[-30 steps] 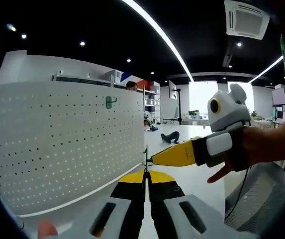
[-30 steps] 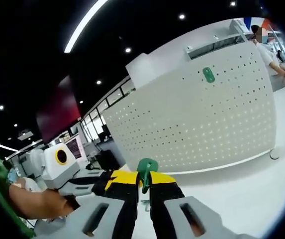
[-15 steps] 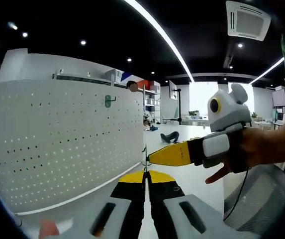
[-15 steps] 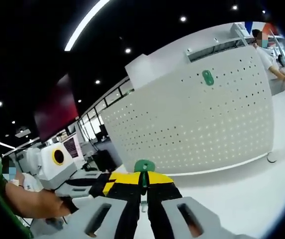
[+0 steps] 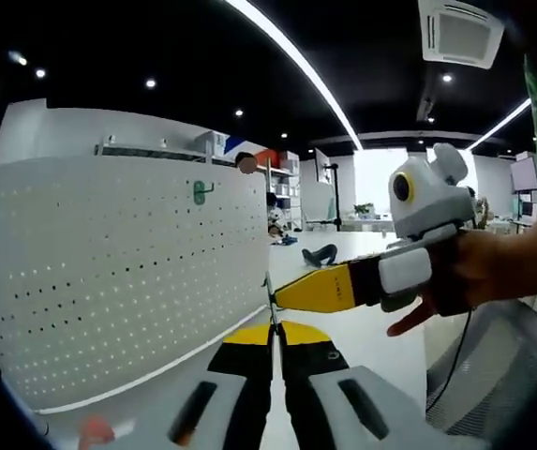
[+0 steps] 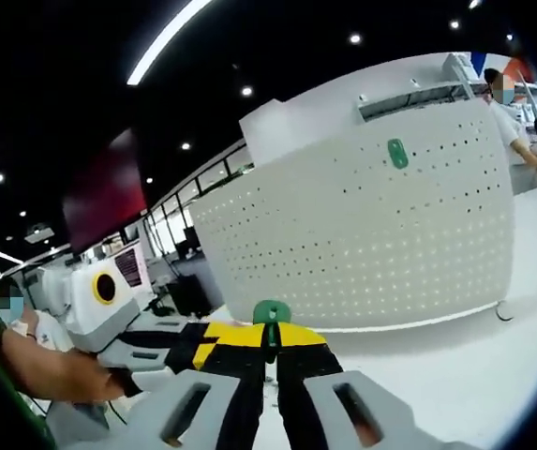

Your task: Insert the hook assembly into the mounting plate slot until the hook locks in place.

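My left gripper (image 5: 273, 330): jaws pressed together, yellow tips meeting on a thin metal stem that rises just above them; I cannot tell whether the stem is pinched or merely standing behind the tips.

My right gripper (image 6: 269, 336): jaws closed on the green hook assembly (image 6: 271, 312), whose rounded green head stands up just above the yellow tips. In the left gripper view I see this right gripper (image 5: 277, 298) coming in from the right, held in a hand (image 5: 479, 277), its yellow tip almost touching my left tips.

White perforated mounting plate (image 5: 109, 272): upright on the white table (image 5: 380, 328), curved by the lens, well beyond both sets of jaws. In the right gripper view the same plate (image 6: 362, 234) stands ahead and above the held hook, apart from it.

Second green hook (image 5: 199, 192): already seated near the plate's upper edge; also visible in the right gripper view (image 6: 397, 153).

Surroundings I note: a dark object (image 5: 322, 256) lying on the table farther back; a person (image 6: 507, 117) standing behind the plate's far end; ceiling light strips (image 5: 296, 61); a ceiling air unit (image 5: 460, 30); a mesh chair (image 5: 488, 375) at the right.

In the right gripper view my left gripper (image 6: 198, 349) lies low at the left, just beside the right jaws.
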`<action>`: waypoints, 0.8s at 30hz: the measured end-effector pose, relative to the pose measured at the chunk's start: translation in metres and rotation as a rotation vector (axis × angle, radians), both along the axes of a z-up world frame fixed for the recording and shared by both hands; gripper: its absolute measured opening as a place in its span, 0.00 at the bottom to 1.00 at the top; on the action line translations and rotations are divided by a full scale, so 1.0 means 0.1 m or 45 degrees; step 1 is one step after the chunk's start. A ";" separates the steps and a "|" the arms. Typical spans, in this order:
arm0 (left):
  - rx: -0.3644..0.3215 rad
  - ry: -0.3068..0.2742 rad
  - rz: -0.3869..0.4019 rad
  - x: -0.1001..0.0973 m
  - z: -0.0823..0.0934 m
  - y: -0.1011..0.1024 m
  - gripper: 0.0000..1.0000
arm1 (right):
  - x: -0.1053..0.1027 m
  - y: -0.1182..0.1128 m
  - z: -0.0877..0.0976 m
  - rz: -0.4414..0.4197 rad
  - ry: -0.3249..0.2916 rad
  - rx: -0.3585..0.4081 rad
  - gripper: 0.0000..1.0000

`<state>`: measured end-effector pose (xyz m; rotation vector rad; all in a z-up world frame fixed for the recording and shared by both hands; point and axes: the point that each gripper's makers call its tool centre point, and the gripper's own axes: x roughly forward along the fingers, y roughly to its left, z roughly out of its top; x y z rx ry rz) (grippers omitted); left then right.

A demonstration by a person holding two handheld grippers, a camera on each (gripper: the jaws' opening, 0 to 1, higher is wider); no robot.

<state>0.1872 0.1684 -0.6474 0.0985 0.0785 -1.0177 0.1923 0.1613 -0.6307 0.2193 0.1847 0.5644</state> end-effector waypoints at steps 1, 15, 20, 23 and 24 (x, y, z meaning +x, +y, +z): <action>-0.001 -0.015 -0.001 0.00 0.01 0.00 0.03 | 0.00 0.01 0.02 0.002 -0.023 -0.031 0.02; 0.022 -0.035 -0.013 -0.03 0.03 0.00 0.03 | -0.04 0.04 0.05 -0.005 -0.181 -0.348 0.01; 0.031 -0.025 -0.018 -0.03 0.01 0.00 0.03 | -0.05 0.06 0.06 -0.019 -0.236 -0.470 0.01; 0.032 -0.021 -0.021 -0.03 0.01 -0.01 0.02 | -0.04 0.03 0.07 -0.044 -0.259 -0.519 0.01; 0.035 -0.021 -0.021 -0.04 0.00 0.00 0.02 | -0.03 0.02 0.07 -0.050 -0.262 -0.522 0.01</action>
